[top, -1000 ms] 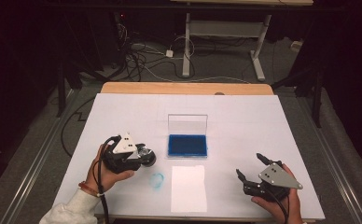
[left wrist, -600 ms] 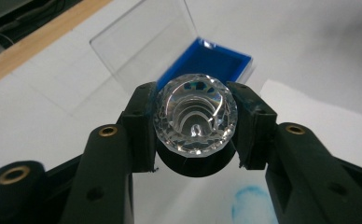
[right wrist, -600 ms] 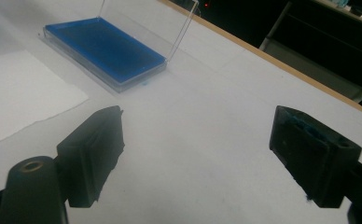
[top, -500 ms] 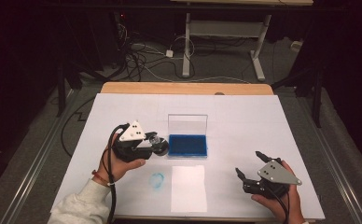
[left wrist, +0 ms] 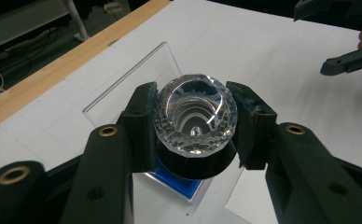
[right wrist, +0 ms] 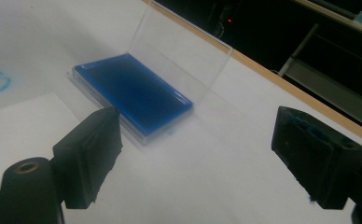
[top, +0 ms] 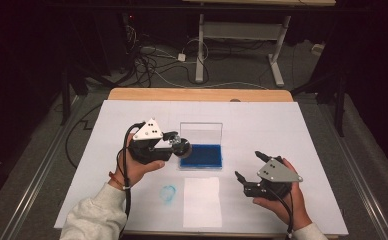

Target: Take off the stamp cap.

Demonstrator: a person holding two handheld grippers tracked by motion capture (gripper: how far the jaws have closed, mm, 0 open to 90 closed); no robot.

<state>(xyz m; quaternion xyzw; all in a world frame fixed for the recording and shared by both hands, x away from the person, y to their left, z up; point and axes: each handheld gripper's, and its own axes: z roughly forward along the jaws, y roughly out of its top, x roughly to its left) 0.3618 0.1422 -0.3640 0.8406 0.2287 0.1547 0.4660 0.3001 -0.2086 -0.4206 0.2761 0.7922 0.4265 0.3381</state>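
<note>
My left gripper (top: 181, 145) is shut on a faceted clear glass stamp (top: 184, 146) with a black base and holds it in the air at the left edge of the blue ink pad (top: 202, 155). In the left gripper view the stamp (left wrist: 195, 116) sits clamped between both pads, with the ink pad (left wrist: 181, 185) just below it. The pad's clear lid (top: 200, 133) stands open behind it. My right gripper (top: 248, 165) is open to the right of the pad, nothing between its fingers. In the right gripper view the ink pad (right wrist: 132, 93) lies ahead on the left.
A white sheet of paper (top: 202, 201) lies in front of the ink pad. A faint blue smudge (top: 168, 194) marks the white table cover (top: 292, 130) to the sheet's left. A wooden table edge (top: 197, 94) runs along the far side, with cables on the floor beyond it.
My left gripper has carried the glass stamp up and to the right, from beside the smudge to the ink pad's left edge. The right gripper has shifted slightly toward the pad.
</note>
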